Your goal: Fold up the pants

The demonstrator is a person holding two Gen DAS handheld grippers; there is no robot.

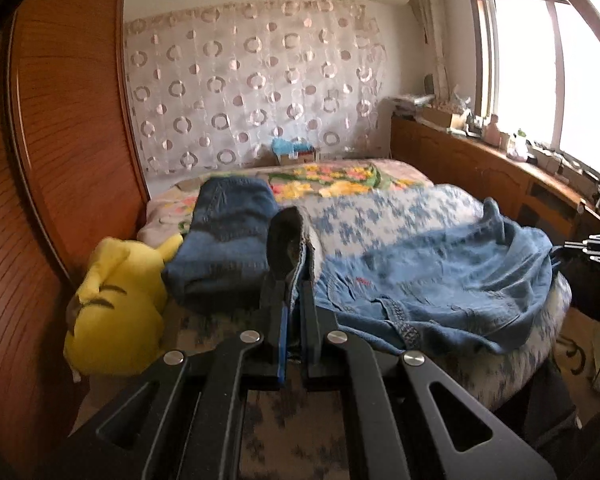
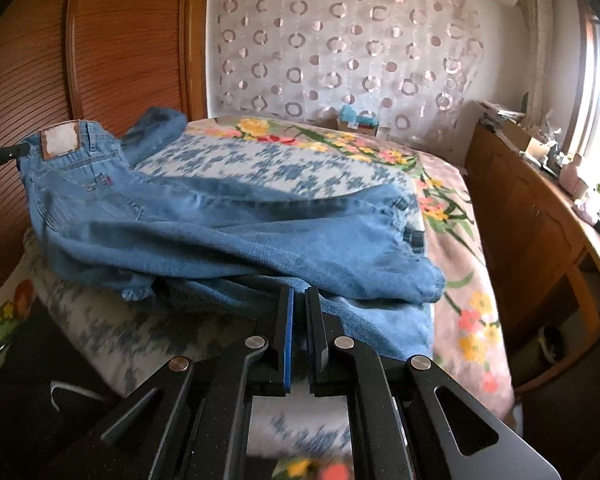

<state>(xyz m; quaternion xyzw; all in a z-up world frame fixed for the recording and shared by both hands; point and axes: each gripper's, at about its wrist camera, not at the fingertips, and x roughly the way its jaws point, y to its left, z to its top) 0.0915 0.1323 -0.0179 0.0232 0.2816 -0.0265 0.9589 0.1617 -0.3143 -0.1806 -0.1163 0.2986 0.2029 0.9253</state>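
Here the left gripper (image 1: 293, 280) has its jaws pinched nearly together on a fold of the light blue jeans (image 1: 440, 280), a bunched edge of denim standing up between the fingertips. In the right wrist view the right gripper (image 2: 300, 300) is likewise closed tight, and the denim of the jeans (image 2: 240, 232) runs right up to and seemingly between its tips, though the blur there makes the exact hold hard to confirm. The jeans lie spread across the blue-and-white patterned blanket (image 2: 228, 164) near the front of the bed, the waistband with its pale patch label (image 2: 60, 142) lifted at the left of the right view. Just beside the left gripper, a darker folded pair of jeans (image 1: 228, 244) rests on the bed, and a yellow plush toy (image 1: 116, 304) sits against the wooden wardrobe (image 1: 60, 140). Beyond the blanket a floral bedspread (image 2: 452, 216) covers the bed. A small box (image 1: 296, 154) sits at the far edge, before a curtain with ring patterns (image 1: 252, 92). A wooden sideboard (image 1: 480, 168) runs under the bright window (image 1: 548, 72).
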